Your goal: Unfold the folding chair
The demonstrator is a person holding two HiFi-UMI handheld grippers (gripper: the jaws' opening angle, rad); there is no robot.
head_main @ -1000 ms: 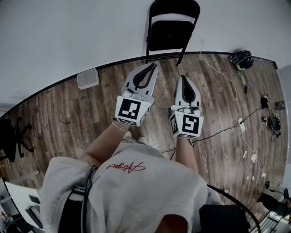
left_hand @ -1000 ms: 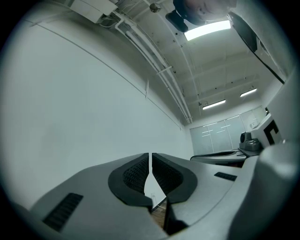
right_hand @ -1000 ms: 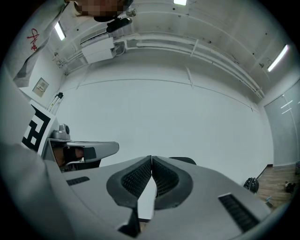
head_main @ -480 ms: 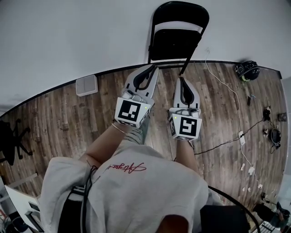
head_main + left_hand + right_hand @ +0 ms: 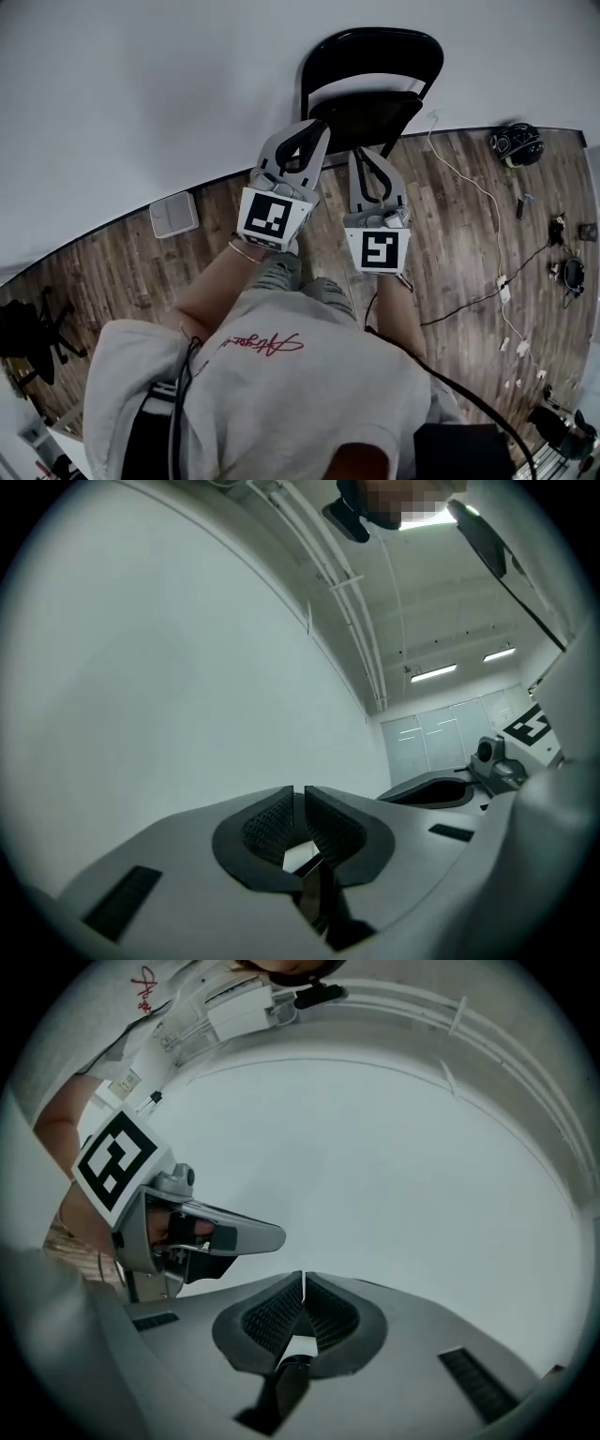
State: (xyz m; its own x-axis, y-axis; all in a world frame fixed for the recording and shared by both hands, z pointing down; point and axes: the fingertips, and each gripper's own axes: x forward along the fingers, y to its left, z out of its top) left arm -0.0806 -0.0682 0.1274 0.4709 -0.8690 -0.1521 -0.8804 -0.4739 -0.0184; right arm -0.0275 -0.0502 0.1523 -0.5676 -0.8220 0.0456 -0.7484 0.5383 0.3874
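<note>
Chair: the black chair (image 5: pixel 370 56) stands on the wood floor (image 5: pixel 141 272) against the white wall (image 5: pixel 141 94). Its seat seems to lie close to the back, as if folded, but the steep view leaves this unsure.
Left gripper: the left gripper (image 5: pixel 314 129) hovers in front of the seat. Its fingers are nearly together, with only a thin slit between them, and hold nothing.
Right gripper: the right gripper (image 5: pixel 362 155) is just beside the left one. Its fingers are pressed together and hold nothing.
Step, as judged: the grippers are reaching for the chair, and neither has a hold on it.
Doing it well: the fingers would have to part before they can grip. One gripper on the back rail would steady the chair. The other on the seat's front edge could swing it down slowly, so the feet do not skid on the wood.
Head view alone: it shows the chair, the floor and both grippers side by side in front of the seat.
Gripper views alone: they show how the fingers stand. The left gripper view (image 5: pixel 300 794) shows the slit and the right gripper view (image 5: pixel 303 1279) shows fingers touching. Beyond them there is mostly bare wall, and the chair is not clear.
</note>
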